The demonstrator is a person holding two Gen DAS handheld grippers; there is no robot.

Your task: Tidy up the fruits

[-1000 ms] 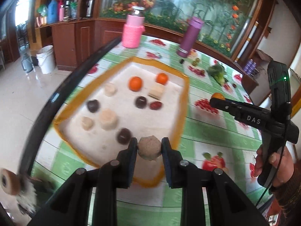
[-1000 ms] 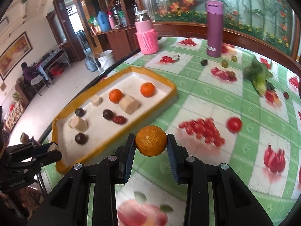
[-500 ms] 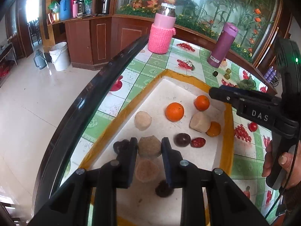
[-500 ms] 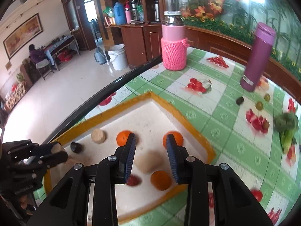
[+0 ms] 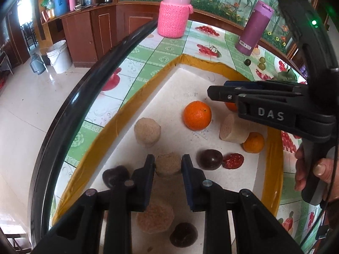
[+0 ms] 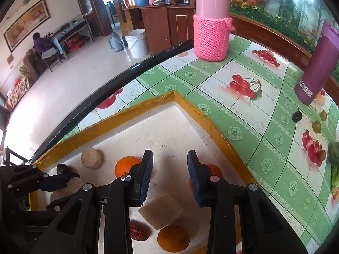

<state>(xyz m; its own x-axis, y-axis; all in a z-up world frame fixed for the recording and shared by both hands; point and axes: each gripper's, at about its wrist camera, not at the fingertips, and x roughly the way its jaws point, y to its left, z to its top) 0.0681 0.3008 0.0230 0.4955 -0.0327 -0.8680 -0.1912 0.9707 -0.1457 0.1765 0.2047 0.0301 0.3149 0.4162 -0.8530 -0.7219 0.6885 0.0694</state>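
Observation:
A white tray [image 5: 273,169] with a yellow taped rim holds oranges, tan pieces, dark plums and a red date [image 5: 233,160]. My left gripper [image 5: 167,166] hangs low over the tray's near part, shut on a tan round fruit [image 5: 168,164]. My right gripper [image 6: 169,163] stands above the tray's far corner, jaws apart with nothing between them. Below it lie an orange [image 6: 173,241], a tan block [image 6: 161,210] and another orange [image 6: 127,165]. The right gripper [image 5: 214,92] shows over the tray in the left wrist view, held by a hand [image 5: 317,169].
A pink knitted jar [image 6: 211,36] and a purple flask [image 6: 317,63] stand on the fruit-patterned tablecloth beyond the tray. Small green and dark fruits [image 6: 316,126] and a leafy vegetable [image 6: 334,154] lie to the right. The table's black edge [image 6: 127,72] curves along the left.
Both grippers moved from the tablecloth to over the tray and lower. The orange left the right gripper's jaws and lies in the tray. The left still holds the tan fruit.

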